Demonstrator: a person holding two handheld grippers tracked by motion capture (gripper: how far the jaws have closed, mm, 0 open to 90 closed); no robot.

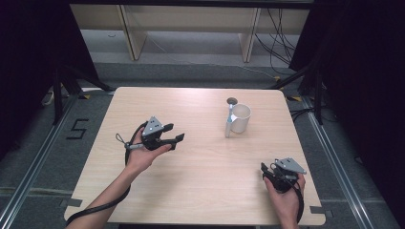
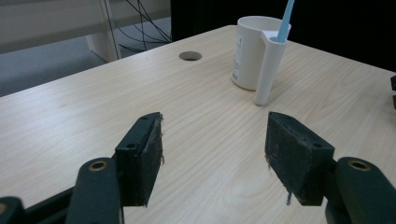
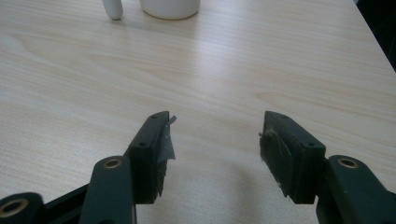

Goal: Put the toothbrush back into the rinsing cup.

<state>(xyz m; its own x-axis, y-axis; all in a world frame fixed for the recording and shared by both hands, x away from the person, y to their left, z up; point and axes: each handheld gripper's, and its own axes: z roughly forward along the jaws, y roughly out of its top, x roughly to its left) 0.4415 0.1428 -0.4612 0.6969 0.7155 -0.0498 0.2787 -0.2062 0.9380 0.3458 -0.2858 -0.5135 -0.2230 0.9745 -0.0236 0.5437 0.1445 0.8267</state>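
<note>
White cup point(image 1: 240, 118) with a side sleeve holding a light-blue toothbrush point(image 1: 230, 116) stands upright on the worktop point(image 1: 200, 191), far side, right of centre. Left claw point(image 1: 173, 139) is open, nothing between the jaws, hovering over the worktop; the cup point(image 2: 250, 51) sits ahead of it and a bit to its right, well apart, with the sleeve and brush handle point(image 2: 285, 21) on the side facing this claw. Long axis of the brush is near vertical, leaning slightly, the handle end poking out above the rim. Right claw point(image 1: 268, 170) is also open and empty, low near the front right edge of the worktop; the cup base point(image 3: 170, 8) lies straight ahead and to its left, well apart too. Both are about as far off, but the left claw is already aimed at the sleeve side, so it is probably the better placed one for taking the brush: approach forward and right, jaws closing across the upright handle above the sleeve.
</note>
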